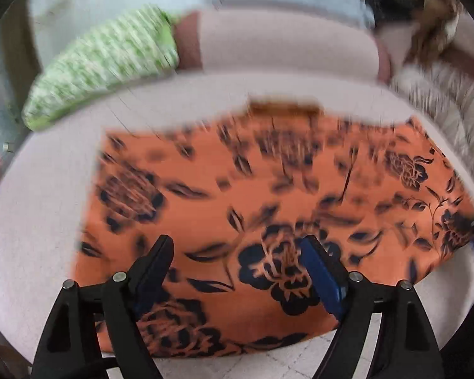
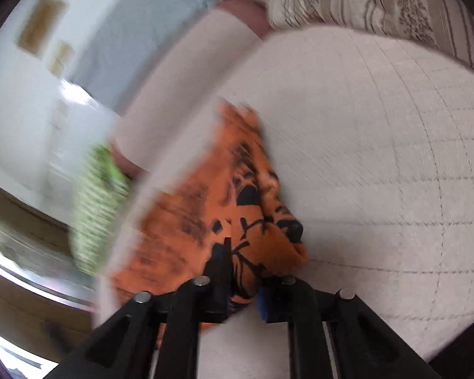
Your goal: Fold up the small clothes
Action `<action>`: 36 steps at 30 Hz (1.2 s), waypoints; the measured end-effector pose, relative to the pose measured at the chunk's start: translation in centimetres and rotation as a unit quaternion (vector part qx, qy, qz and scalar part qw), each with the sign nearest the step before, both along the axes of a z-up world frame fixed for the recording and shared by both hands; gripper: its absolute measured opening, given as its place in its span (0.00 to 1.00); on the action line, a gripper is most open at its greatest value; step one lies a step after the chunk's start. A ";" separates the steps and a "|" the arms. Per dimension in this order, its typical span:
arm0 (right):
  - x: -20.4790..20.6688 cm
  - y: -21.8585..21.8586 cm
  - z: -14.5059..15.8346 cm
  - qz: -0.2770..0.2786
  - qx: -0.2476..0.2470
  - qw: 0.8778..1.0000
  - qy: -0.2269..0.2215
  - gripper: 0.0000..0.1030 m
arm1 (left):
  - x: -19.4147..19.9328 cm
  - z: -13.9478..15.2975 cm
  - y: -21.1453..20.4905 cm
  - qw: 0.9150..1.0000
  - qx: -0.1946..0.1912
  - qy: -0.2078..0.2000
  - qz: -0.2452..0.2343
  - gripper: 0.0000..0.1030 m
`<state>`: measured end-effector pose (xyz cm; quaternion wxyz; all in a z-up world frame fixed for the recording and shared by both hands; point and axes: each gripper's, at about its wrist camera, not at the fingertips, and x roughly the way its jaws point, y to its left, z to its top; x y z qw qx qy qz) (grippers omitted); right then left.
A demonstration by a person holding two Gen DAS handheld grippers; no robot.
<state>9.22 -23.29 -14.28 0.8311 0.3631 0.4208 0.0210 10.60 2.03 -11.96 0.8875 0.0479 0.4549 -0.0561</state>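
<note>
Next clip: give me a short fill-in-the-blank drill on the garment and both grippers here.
1. The orange garment bears a dark ____ print.
2. The left gripper hovers over it with jaws ____.
3. The right gripper has a bunched ____ of the garment between its fingers.
4. Beyond the garment lies a ____ patterned cloth.

Missing words: floral; open; edge; green
</note>
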 end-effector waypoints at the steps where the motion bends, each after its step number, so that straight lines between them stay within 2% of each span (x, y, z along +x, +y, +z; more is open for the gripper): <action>1: 0.8 0.0 -2.5 0.015 0.028 0.998 0.057 0.36 | 0.2 -0.7 -0.2 1.000 0.013 0.009 -0.003 0.82; 2: 0.3 -0.7 -2.6 -0.002 0.057 0.998 0.035 0.37 | -0.3 -0.2 -0.4 1.000 0.022 -0.018 -0.009 0.82; 4: -0.6 -2.2 -1.0 -0.017 0.081 0.996 0.022 0.58 | -0.7 0.6 -0.4 0.999 0.015 -0.030 -0.013 0.82; 6: -1.4 -3.3 0.5 -0.025 0.077 0.997 -0.005 0.64 | -0.9 1.2 -0.2 0.998 0.003 -0.056 -0.007 0.82; 7: -1.6 -3.9 1.4 -0.030 0.061 0.997 -0.018 0.71 | -0.6 0.7 -0.2 0.998 0.006 -0.057 -0.005 0.82; 8: -1.2 -4.2 2.0 -0.029 0.051 0.998 -0.029 0.74 | -0.2 -0.3 -0.2 0.999 0.007 -0.041 -0.004 0.83; 9: -0.4 -4.6 2.6 -0.018 0.040 0.998 -0.041 0.76 | 0.2 -1.3 0.1 0.999 -0.001 -0.032 -0.001 0.86; 10: 1.0 -4.6 3.0 0.002 0.025 0.999 -0.048 0.76 | -0.2 -1.4 0.2 0.998 -0.004 -0.057 -0.002 0.87; 12: 4.5 -4.7 3.4 0.047 -0.003 0.998 -0.050 0.76 | -0.6 -1.5 0.2 0.998 0.002 -0.065 -0.006 0.87; 14: 6.7 -4.6 2.8 0.096 -0.011 0.995 -0.038 0.76 | -0.6 -1.5 0.4 0.998 -0.006 -0.064 -0.005 0.87; 15: 8.7 -4.3 1.5 0.108 -0.010 0.994 -0.014 0.76 | -0.6 -1.5 0.3 0.998 -0.006 -0.064 -0.008 0.87; 17: 11.9 -3.5 -1.0 0.145 0.000 0.989 0.043 0.65 | -0.6 -1.6 0.5 0.998 -0.007 -0.067 -0.010 0.87; 18: 12.5 -3.2 -1.6 0.150 -0.011 0.987 0.050 0.33 | -0.7 -1.7 0.5 0.997 -0.006 -0.070 -0.012 0.87; 19: 12.8 -2.8 -1.4 0.157 -0.029 0.986 0.045 0.19 | -0.5 -1.8 0.5 0.997 -0.007 -0.072 -0.013 0.87; 21: 12.3 -1.5 0.5 0.169 -0.062 0.983 0.021 0.17 | -0.8 -1.7 0.6 0.997 -0.012 -0.074 -0.015 0.87; 23: 11.2 -0.9 1.9 0.157 -0.089 0.983 -0.004 0.17 | -0.8 -1.7 0.5 0.997 -0.013 -0.074 -0.015 0.87; 24: 11.1 -0.9 1.7 0.147 -0.102 0.984 0.000 0.17 | -0.8 -1.7 0.3 0.997 -0.012 -0.074 -0.014 0.87; 25: 11.7 -0.8 0.2 0.142 -0.115 0.983 0.030 0.24 | -0.7 -1.7 0.3 0.997 -0.010 -0.073 -0.014 0.87; 26: 12.4 -0.6 -1.0 0.144 -0.116 0.981 0.055 0.25 | -0.7 -1.6 0.3 0.997 -0.009 -0.069 -0.017 0.87; 27: 12.1 -0.7 -1.1 0.135 -0.114 0.983 0.048 0.27 | -0.6 -1.3 0.5 0.998 -0.013 -0.065 -0.019 0.87; 29: 10.9 -0.6 0.8 0.120 -0.113 0.986 0.014 0.36 | -0.7 -0.4 1.4 0.998 -0.038 -0.054 -0.012 0.87; 30: 10.3 -0.4 1.6 0.114 -0.124 0.986 0.003 0.52 | -0.9 0.3 2.0 0.997 -0.047 -0.056 -0.003 0.87; 31: 9.3 -0.1 3.0 0.103 -0.147 0.984 -0.011 0.56 | -1.2 1.0 2.5 0.996 -0.055 -0.065 0.007 0.87; 33: 7.4 0.8 5.5 0.101 -0.177 0.977 -0.053 0.56 | -2.1 2.7 3.8 0.993 -0.053 -0.098 0.027 0.87; 35: 5.4 2.2 7.5 0.106 -0.202 0.970 -0.085 0.56 | -2.6 3.0 5.0 0.992 -0.024 -0.107 0.059 0.87; 36: 4.5 2.9 8.0 0.115 -0.195 0.969 -0.099 0.62 | -2.6 2.8 5.7 0.991 -0.016 -0.103 0.077 0.87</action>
